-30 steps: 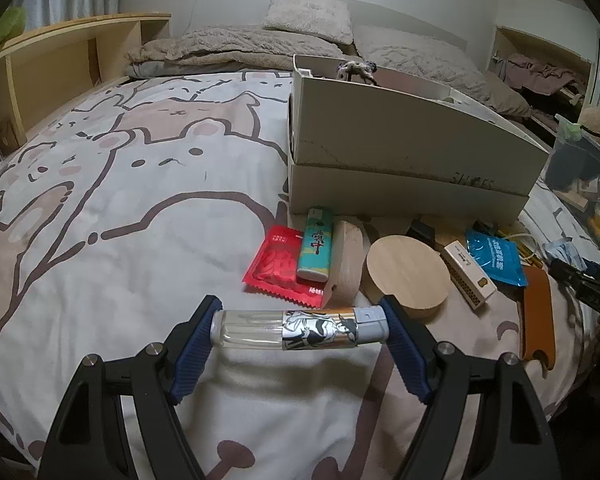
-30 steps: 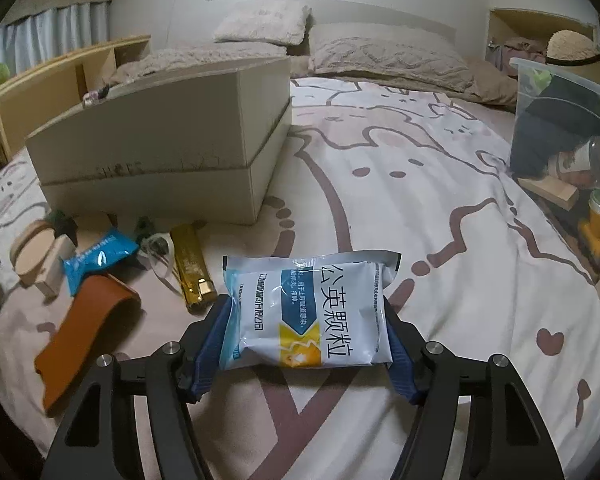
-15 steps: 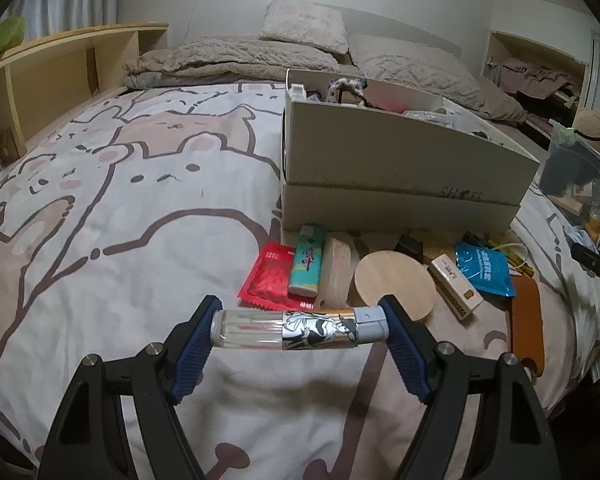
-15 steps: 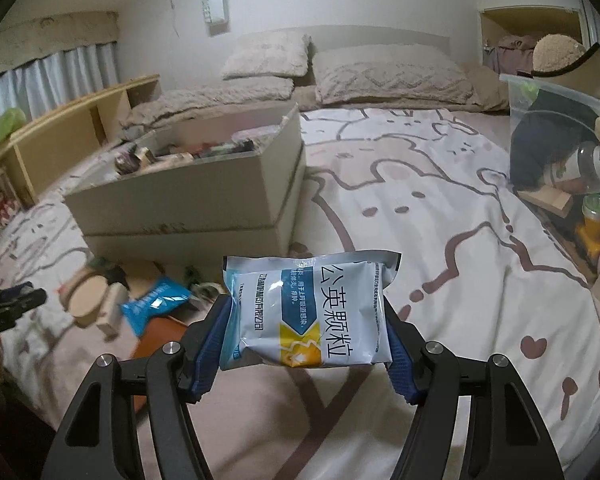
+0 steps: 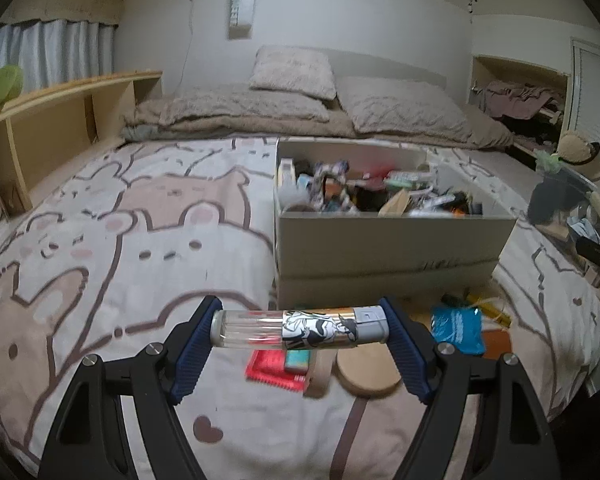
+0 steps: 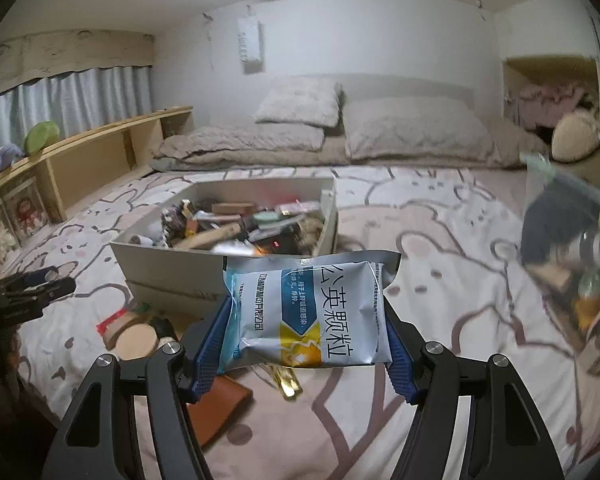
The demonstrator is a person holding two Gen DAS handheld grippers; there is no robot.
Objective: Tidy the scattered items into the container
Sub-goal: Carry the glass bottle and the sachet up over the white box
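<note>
My left gripper (image 5: 300, 330) is shut on a clear tube-shaped bottle (image 5: 300, 329) with a cartoon label, held crosswise above the bed. My right gripper (image 6: 306, 338) is shut on a white and blue sachet (image 6: 308, 312) with Chinese print, held in the air. The white cardboard box (image 5: 392, 240) stands ahead, full of several items; it also shows in the right wrist view (image 6: 172, 264). Loose on the bedspread in front of it lie a red packet (image 5: 272, 368), a round wooden lid (image 5: 366, 370) and a blue sachet (image 5: 458, 328).
A brown leather case (image 6: 216, 404) and a gold bar-shaped item (image 6: 284, 380) lie under my right gripper. A clear plastic bin (image 6: 572, 272) of things stands at the right. Wooden shelves (image 5: 60, 120) line the left side. Pillows (image 5: 292, 72) lie at the bed's head.
Both grippers have risen with their items held, so the views now look down into the open box. The box interior has come into sight.
</note>
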